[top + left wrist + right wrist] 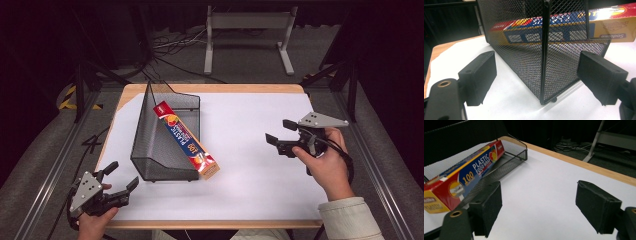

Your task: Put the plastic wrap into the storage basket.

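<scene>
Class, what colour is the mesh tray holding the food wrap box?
Black mesh tray, clearest in the high view.

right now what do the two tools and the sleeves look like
Both tools are black with two blocky, flat-faced jaws. The left tool and the right tool each carry a grey three-cornered plate with small holes on top, and a black cable trails from each. A brass-ringed hole shows near one jaw base. The right sleeve is cream, ribbed.

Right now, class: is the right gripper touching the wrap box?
Apart. The high view shows bare white table between the right gripper and the wrap box; in the right gripper view its open jaws hold nothing.
</scene>
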### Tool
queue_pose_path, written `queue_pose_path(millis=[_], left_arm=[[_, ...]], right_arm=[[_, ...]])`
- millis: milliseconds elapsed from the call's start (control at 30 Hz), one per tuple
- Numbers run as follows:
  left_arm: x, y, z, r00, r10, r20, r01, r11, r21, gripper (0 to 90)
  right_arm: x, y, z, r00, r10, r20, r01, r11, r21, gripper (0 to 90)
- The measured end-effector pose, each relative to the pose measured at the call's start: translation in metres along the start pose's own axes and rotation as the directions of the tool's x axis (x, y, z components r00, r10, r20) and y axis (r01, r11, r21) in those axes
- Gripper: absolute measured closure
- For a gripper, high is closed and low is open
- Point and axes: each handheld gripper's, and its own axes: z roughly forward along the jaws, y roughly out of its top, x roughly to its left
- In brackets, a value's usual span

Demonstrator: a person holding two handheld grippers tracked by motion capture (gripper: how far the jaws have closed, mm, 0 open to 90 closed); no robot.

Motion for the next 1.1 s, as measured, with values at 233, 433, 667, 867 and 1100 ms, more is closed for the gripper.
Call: queue_pose_path(millis=[233,433,667,867,1100], left_arm=[[0.003,-0.001,0.004,0.9999,0.001,-0.015,-0.001,1.0,0.009,17.0],[0.0,-0.001,0.008,0.9996,0.026,-0.015,-0.025,0.9993,0.029,17.0],[0.0,-0.001,0.009,0.9997,0.021,-0.014,-0.021,0.9992,0.034,17.0],[0.0,-0.001,0.009,0.9997,0.02,-0.011,-0.02,0.9992,0.035,17.0],[-0.002,0.0,0.009,0.9995,0.031,-0.007,-0.031,0.999,0.033,16.9]], right_arm=[[-0.025,-0.042,-0.011,0.999,0.027,0.036,-0.026,0.999,-0.033,20.8],[-0.041,-0.079,-0.015,0.9973,0.022,0.07,-0.019,0.999,-0.045,19.5],[-0.046,-0.107,-0.009,0.9957,0.035,0.086,-0.032,0.999,-0.042,19.5],[-0.047,-0.122,-0.006,0.9943,0.047,0.096,-0.045,0.999,-0.025,19.5],[-0.046,-0.129,-0.008,0.9943,0.053,0.093,-0.049,0.998,-0.038,19.1]])
